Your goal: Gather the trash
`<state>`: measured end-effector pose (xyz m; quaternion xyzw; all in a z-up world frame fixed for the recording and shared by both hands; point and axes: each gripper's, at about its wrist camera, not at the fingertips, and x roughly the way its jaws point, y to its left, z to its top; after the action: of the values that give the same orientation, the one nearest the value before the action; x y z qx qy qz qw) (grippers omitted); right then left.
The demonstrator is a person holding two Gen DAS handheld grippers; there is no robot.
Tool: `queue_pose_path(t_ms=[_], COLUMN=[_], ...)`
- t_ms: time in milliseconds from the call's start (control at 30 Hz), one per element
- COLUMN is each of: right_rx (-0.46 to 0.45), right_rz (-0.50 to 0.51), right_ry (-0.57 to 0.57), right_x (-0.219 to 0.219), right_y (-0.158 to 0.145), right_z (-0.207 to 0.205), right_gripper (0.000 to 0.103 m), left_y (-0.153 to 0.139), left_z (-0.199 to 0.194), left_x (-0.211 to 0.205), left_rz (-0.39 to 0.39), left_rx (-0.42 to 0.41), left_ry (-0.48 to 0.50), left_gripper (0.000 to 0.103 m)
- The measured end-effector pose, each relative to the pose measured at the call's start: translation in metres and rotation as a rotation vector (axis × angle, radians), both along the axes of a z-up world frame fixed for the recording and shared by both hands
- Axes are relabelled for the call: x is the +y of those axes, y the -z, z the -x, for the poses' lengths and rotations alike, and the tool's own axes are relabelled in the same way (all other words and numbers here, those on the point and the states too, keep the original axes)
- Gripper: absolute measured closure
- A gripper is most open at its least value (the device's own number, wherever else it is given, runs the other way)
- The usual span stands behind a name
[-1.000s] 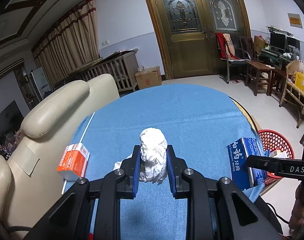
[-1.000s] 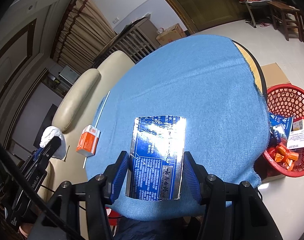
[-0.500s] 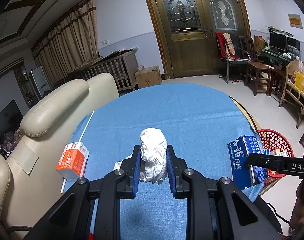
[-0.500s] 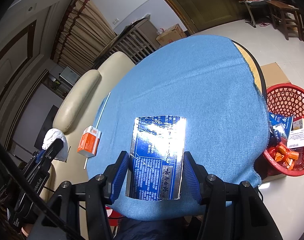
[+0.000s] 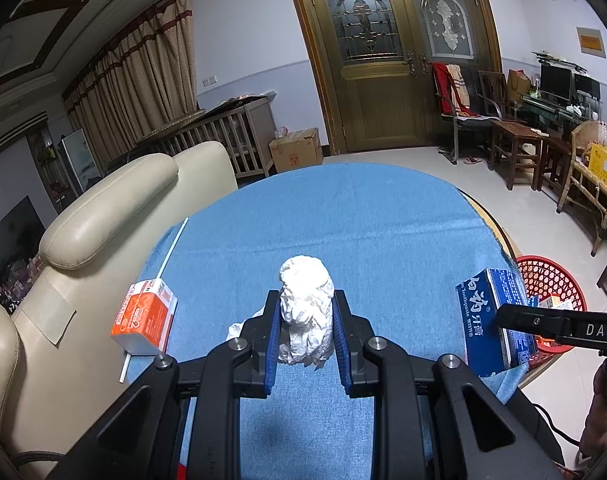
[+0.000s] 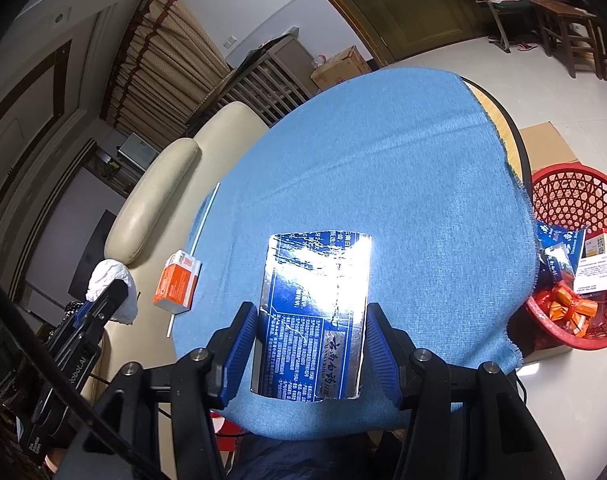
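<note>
My left gripper is shut on a crumpled white tissue, held above the blue-clothed round table. My right gripper is shut on a blue toothpaste box, held above the table's near edge; the box also shows in the left wrist view. An orange and white carton lies on the table's left edge with a white straw. A red basket holding trash stands on the floor to the right of the table.
A cream sofa stands against the table's left side. A flat cardboard sheet lies on the floor behind the basket. Chairs and small tables line the right wall near the wooden door.
Both grippers keep their holds. The left wrist view has shifted slightly, with the carton a bit lower; the right gripper has barely moved.
</note>
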<state>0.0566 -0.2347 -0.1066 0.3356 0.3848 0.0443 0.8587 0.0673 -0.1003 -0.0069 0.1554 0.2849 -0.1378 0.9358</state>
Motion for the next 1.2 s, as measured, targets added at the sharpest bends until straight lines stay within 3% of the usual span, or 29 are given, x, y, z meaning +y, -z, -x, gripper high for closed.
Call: queue_pose_path(t_ms=[1200], right_rx=[0.015], right_rz=[-0.013], right_ry=[-0.011], right_x=[-0.0011], right_y=[0.0043], right_z=[-0.0016], right_gripper=[0.045], left_y=[0.0072], left_z=[-0.0039], left_x=[-0.0010], left_rz=[-0.004], left_rx=[0.012], left_ry=[-0.006], left_gripper=[0.077])
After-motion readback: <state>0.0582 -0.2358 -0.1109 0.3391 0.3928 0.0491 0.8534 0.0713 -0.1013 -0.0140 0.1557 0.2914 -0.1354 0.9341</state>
